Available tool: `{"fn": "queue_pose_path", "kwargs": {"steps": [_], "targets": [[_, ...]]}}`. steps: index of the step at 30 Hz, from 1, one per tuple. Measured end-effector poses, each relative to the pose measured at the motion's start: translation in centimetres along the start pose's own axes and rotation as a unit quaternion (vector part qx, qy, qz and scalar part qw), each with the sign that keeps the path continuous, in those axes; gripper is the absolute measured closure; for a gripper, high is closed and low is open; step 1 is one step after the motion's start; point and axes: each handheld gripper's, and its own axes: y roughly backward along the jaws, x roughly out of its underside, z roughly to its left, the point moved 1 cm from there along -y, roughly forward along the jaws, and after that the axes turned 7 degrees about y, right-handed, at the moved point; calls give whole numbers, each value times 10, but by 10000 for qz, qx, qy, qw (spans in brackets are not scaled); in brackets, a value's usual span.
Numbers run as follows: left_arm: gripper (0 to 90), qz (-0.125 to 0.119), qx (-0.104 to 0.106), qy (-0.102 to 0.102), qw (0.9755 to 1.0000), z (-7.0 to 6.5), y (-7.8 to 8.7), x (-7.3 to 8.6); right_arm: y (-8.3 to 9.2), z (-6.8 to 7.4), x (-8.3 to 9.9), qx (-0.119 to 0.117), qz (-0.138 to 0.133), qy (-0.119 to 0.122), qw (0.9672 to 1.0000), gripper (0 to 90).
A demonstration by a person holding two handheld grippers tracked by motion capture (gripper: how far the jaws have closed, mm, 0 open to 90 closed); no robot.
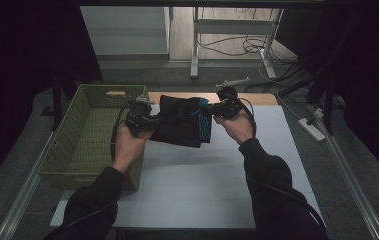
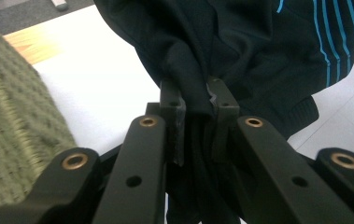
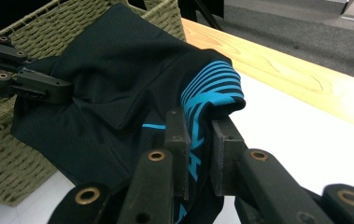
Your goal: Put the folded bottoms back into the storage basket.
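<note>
Fabric hangs limp between us: the black garment (image 1: 181, 122), light and soft, sags above the white table (image 1: 187, 180) right of the basket (image 1: 84, 135), left gripper (image 1: 149, 120) and right gripper (image 1: 212, 108) clamped on opposite edges.

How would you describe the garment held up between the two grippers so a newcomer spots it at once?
Start at the woven green basket on the table's left. Just right of it, above the white table, hangs a folded black garment. Bright blue stripes along one edge set it apart.
</note>
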Motion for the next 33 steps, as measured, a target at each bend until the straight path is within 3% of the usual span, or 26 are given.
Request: {"fn": "queue_pose_path", "kwargs": {"steps": [17,33], "targets": [[794,-135,-242,207,9994,36,39,3,-25,26,-32,-138,-62,256,9996,804],[794,-208,-411,357,9983,62,66,10,-50,46,-56,-273,-159,423,9986,804]]}}
